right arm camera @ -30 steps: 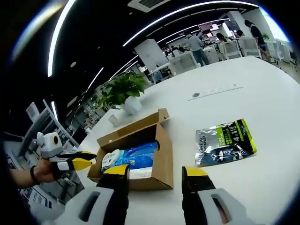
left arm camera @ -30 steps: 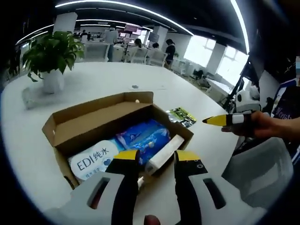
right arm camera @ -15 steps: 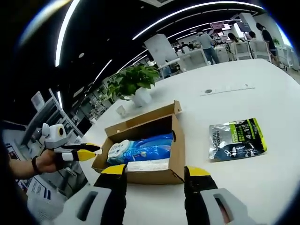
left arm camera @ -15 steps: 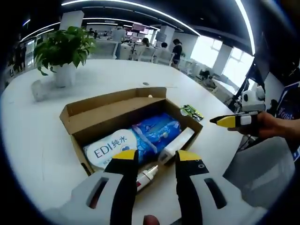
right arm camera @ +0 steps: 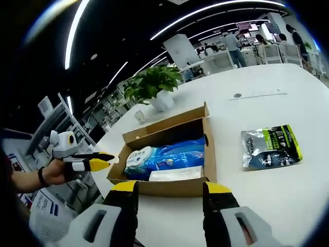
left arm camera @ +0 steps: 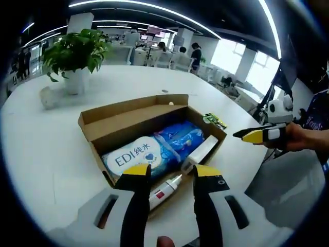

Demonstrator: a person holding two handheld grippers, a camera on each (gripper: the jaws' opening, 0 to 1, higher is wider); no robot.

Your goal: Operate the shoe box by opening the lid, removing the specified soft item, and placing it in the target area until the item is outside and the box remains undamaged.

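2 grippers, left gripper (left arm camera: 171, 171) and right gripper (right arm camera: 171, 187), jaws apart; shoe box (left arm camera: 125, 117) open; next grasp blue wipes pack (left arm camera: 154, 150) at 12 o'clock.

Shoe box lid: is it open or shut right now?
Open. The shoe box has its flap folded back, and the blue wipes pack and a tube inside lie exposed.

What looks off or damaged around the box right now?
Nothing stands out. The cardboard box sits open and flat on the white table, walls intact, with the blue wipes pack and a white tube inside. A silver-green pouch lies flat on the table beside it.
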